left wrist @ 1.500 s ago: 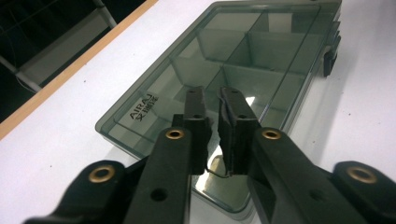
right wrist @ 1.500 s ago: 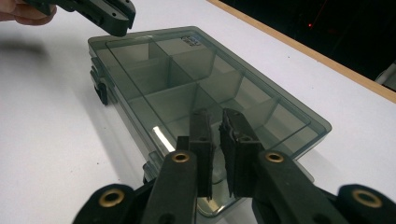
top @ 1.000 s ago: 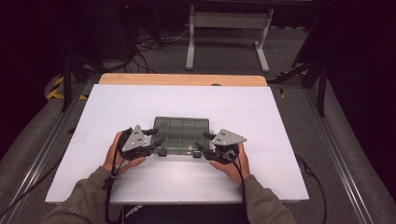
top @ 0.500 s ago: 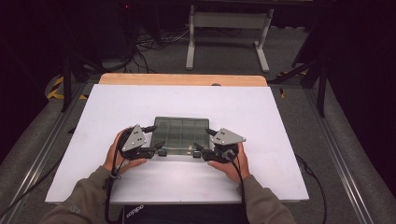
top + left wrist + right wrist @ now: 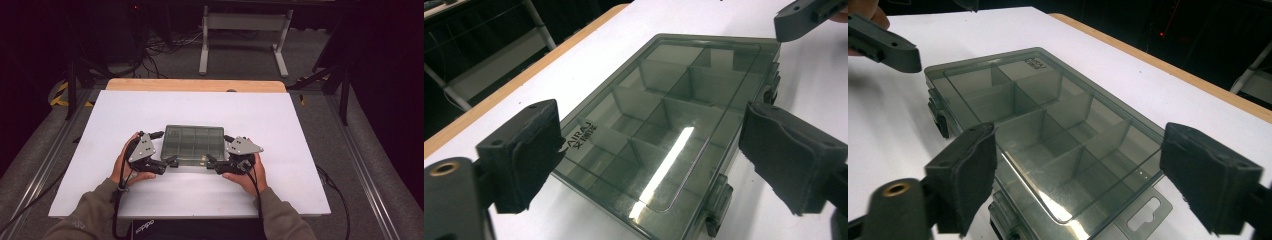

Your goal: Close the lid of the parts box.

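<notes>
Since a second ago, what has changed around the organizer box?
Both the left gripper and the right gripper have just been opening their jaws; the pads now stand apart from the clear compartment box, so neither holds it. The hands, the box and the white table stayed where they were.

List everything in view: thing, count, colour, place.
compartment box: one, smoky clear plastic, lid closed, compartments look empty, on the white board near the person.
latches: dark, on the box's near edge; exact count unclear.
white board: one, covering the table top.
table: one, wooden far edge showing beyond the board.
metal stand: one, pale grey, on the floor behind the table.
cables: several, dark, on the floor at the back left.
left gripper: black, jaws just opened, at the box's left end.
right gripper: black, jaws just opened, at the box's right end.
</notes>
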The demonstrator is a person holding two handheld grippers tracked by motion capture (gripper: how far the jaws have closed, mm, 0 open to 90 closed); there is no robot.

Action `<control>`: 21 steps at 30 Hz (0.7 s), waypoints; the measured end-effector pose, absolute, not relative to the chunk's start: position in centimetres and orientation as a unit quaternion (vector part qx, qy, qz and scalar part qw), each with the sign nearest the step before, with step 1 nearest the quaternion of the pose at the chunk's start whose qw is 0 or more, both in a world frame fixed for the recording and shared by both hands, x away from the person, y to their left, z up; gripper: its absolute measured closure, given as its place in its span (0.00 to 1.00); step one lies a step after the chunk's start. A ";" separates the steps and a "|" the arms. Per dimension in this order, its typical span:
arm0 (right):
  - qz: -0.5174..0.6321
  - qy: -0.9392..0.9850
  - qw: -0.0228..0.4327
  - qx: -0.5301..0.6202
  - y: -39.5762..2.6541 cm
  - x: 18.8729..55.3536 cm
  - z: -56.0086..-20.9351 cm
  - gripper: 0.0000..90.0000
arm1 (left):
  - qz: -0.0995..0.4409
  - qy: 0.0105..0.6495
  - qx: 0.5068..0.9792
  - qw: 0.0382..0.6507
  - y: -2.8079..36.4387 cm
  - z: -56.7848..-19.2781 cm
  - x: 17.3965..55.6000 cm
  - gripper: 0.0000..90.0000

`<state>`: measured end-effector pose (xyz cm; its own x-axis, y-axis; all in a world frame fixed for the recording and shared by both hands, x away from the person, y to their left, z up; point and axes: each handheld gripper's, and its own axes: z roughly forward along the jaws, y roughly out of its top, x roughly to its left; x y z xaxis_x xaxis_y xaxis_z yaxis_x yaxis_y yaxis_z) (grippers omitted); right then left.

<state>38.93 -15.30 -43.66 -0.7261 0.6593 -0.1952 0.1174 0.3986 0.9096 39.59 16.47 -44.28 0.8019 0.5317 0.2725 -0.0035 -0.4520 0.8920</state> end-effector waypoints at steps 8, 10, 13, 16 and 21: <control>0.486 0.789 0.280 0.252 -15.1 39.2 -43.7 0.09 | 0.261 0.163 0.807 0.504 16.5 -44.3 39.6 0.08; 0.484 0.790 0.279 0.252 -15.0 39.2 -43.7 0.08 | 0.260 0.160 0.808 0.504 16.5 -44.3 39.6 0.05; 0.478 0.793 0.281 0.251 -14.9 39.3 -43.8 0.08 | 0.262 0.158 0.809 0.502 16.5 -44.2 39.5 0.06; 0.479 0.792 0.286 0.249 -14.9 39.2 -43.7 0.10 | 0.259 0.158 0.809 0.503 16.5 -44.1 39.4 0.06; 0.470 0.793 0.302 0.244 -14.9 38.9 -43.3 0.10 | 0.266 0.151 0.810 0.500 16.4 -43.7 39.0 0.07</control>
<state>38.86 -14.92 -43.32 -0.6987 0.6704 -0.2497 0.1025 0.4393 0.8925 38.98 16.44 -43.70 0.8133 0.5102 0.2796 -0.0213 -0.4541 0.8907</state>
